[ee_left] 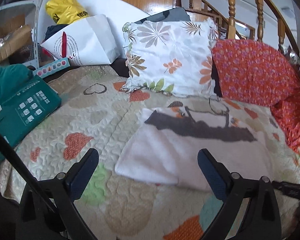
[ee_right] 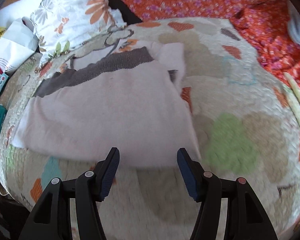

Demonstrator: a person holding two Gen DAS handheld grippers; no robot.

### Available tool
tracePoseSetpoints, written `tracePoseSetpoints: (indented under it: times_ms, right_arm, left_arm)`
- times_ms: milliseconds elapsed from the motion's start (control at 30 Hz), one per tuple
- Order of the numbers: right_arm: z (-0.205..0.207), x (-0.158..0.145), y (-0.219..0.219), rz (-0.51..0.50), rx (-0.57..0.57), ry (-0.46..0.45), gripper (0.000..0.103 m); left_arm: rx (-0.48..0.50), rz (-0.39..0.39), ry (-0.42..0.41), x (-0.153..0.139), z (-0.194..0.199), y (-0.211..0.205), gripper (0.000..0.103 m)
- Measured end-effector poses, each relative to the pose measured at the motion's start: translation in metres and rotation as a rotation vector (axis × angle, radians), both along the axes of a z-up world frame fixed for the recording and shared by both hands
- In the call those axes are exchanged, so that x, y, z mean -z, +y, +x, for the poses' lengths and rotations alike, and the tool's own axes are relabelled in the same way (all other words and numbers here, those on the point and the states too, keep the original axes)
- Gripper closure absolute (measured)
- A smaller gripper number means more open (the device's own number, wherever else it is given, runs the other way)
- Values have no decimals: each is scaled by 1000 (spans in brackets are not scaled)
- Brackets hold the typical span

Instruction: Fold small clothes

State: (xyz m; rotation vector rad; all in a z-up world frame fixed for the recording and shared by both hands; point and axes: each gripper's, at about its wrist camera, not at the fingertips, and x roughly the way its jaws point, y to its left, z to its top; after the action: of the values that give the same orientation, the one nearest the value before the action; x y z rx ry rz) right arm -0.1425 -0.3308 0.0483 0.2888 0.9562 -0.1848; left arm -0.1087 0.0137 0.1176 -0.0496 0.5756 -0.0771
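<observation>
A small pale pink garment (ee_left: 170,150) with a dark grey band lies folded flat on the heart-patterned quilt (ee_left: 86,120). It also shows in the right wrist view (ee_right: 110,108), where the grey band runs along its far edge. My left gripper (ee_left: 148,160) is open and empty, just short of the garment's near left corner. My right gripper (ee_right: 148,156) is open and empty, its fingertips at the garment's near edge. That view is blurred by motion.
A floral pillow (ee_left: 170,56) and an orange flowered blanket (ee_left: 254,72) lie behind the garment. A green box (ee_left: 24,108), a white paper bag (ee_left: 84,42) and a yellow bag (ee_left: 64,8) sit at the left. A wooden railing (ee_left: 232,8) stands behind.
</observation>
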Motion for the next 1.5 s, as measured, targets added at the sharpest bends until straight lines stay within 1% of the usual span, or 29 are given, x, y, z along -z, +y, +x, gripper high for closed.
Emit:
tracePoseSetpoints:
  times_ms: [67, 133, 267, 367, 467, 533, 667, 733, 833, 933, 1033, 1100, 1167, 1267, 1500]
  right_arm:
    - [-17, -6, 1, 7, 12, -28, 38]
    - [-32, -12, 2, 10, 23, -57, 38]
    - [-57, -26, 3, 12, 42, -119, 38]
    - [-72, -33, 2, 32, 55, -168, 38]
    - [-82, -38, 2, 54, 57, -206, 38]
    - [-85, -39, 3, 57, 54, -217, 38]
    - [-92, -44, 3, 38, 52, -247, 38]
    - [-96, -47, 2, 26, 56, -268, 37]
    - [-101, -49, -4, 9, 78, -289, 35]
    - [-100, -45, -12, 21, 107, -282, 35]
    - [-96, -37, -15, 26, 121, -256, 35]
    - [-91, -31, -14, 17, 121, -235, 35]
    - [-87, -26, -10, 8, 112, -217, 35]
    - [-79, -18, -5, -17, 103, -191, 35]
    - [-68, 0, -3, -24, 117, -139, 35]
  left_arm:
    - [-7, 27, 2, 4, -9, -3, 4]
    - [-12, 36, 13, 8, -15, -3, 4]
    - [-26, 23, 56, 14, -32, 1, 4]
    - [-44, 8, 84, 16, -47, 5, 4]
    - [-57, 7, 94, 14, -66, 8, 4]
    - [-59, 16, 88, 10, -77, 7, 4]
    - [-58, 62, 33, -5, -102, -3, 4]
    - [-42, 75, 15, -12, -107, -9, 4]
    - [16, 87, 8, -20, -107, -25, 2]
    - [63, 99, 32, -17, -100, -40, 2]
    - [107, 110, 64, -3, -87, -54, 2]
    - [113, 109, 69, 7, -81, -57, 2]
    - [114, 109, 77, 17, -75, -59, 2]
    - [102, 112, 116, 37, -62, -55, 2]
    - [45, 119, 148, 65, -40, -43, 2]
